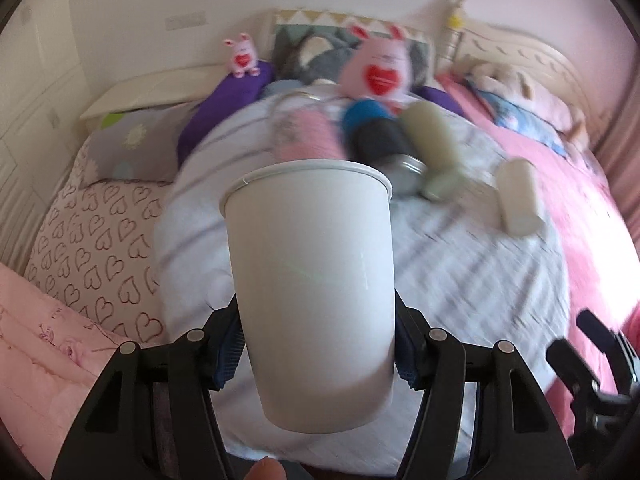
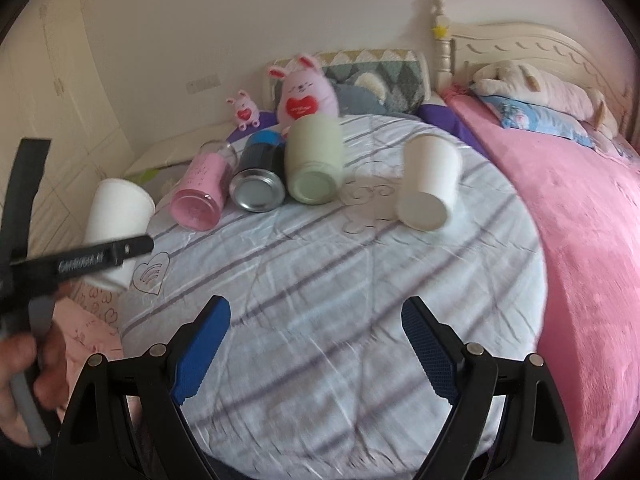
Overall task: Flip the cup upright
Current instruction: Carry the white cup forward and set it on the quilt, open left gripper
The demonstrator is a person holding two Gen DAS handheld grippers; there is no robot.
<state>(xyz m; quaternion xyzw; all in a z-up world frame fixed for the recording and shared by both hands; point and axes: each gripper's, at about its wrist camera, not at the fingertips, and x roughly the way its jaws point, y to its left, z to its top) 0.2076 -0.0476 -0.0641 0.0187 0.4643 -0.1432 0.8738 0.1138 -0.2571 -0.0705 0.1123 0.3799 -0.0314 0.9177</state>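
Note:
My left gripper (image 1: 318, 344) is shut on a white paper cup (image 1: 312, 280), held off the bed, rim up and tilted slightly away. In the right wrist view the same cup (image 2: 116, 216) shows at the far left, held in the left gripper (image 2: 80, 260). My right gripper (image 2: 316, 336) is open and empty above the striped sheet. A second white paper cup (image 2: 428, 184) lies on its side on the sheet, base toward me. It also shows blurred in the left wrist view (image 1: 518, 196).
A pink cup (image 2: 202, 192), a dark blue can-like cup (image 2: 260, 176) and a pale green cup (image 2: 314, 160) lie on their sides in a row. Plush toys (image 2: 306, 92) and pillows sit behind. A pink blanket (image 2: 580, 220) covers the right side.

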